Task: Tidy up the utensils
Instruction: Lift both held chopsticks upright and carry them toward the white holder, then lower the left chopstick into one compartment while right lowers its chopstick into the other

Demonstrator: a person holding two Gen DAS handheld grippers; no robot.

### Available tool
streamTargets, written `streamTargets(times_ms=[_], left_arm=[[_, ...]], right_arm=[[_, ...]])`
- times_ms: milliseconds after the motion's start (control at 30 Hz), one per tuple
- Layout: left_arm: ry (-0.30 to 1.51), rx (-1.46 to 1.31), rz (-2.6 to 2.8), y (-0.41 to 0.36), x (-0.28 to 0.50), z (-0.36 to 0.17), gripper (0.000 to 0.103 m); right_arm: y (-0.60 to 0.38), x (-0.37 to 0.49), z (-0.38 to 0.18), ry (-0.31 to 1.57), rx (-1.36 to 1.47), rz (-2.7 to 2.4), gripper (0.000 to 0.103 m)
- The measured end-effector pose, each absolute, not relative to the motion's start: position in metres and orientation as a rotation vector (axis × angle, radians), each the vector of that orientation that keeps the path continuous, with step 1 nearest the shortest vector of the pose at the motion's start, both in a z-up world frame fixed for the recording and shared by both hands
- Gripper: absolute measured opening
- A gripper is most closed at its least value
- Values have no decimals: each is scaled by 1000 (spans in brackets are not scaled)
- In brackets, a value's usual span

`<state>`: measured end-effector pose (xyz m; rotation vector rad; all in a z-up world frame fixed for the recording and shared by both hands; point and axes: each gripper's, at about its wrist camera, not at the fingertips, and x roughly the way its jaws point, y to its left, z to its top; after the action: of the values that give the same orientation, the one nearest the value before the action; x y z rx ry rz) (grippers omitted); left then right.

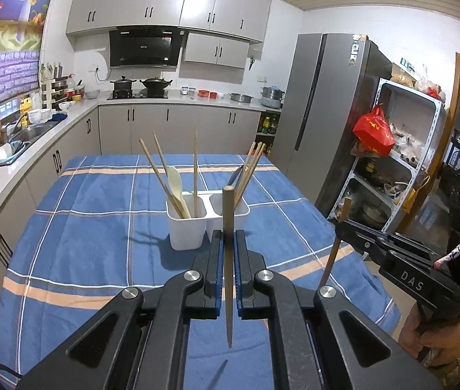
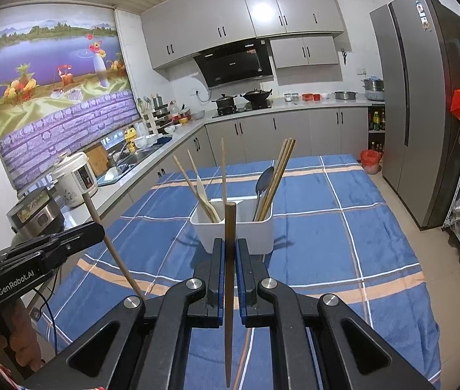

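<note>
Currently, the left tool [image 1: 228,243] is clamped on a light-brown chopstick [image 1: 228,260], held upright, tip down; the right tool [image 2: 230,250] is clamped on a dark-brown chopstick [image 2: 230,279] in the same attitude. Both hover over the near part of the tabletop [image 1: 83,227], short of the white two-compartment utensil holder [image 1: 187,230]; its left compartment carries pale chopsticks and a cream spatula [image 1: 175,178], its right compartment brown chopsticks and a dark spoon [image 2: 264,178]. Probable faults: a tip striking the holder rim on descent and tipping the holder; collision with the splayed utensils; each stick is gripped at a single point, so it may pivot or slip.
</note>
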<state>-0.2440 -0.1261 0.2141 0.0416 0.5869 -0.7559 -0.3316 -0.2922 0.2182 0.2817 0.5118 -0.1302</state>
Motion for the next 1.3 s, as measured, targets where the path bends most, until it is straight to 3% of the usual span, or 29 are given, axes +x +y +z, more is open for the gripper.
streamTargets(times_ms=[1033, 1300], left_arm=[[581, 107, -703, -168, -187, 231, 5], [559, 76, -717, -166, -160, 260, 5]], right_arm=[[-324, -295, 250, 445, 297, -143, 7], [-339, -263, 268, 407, 341, -122, 7]])
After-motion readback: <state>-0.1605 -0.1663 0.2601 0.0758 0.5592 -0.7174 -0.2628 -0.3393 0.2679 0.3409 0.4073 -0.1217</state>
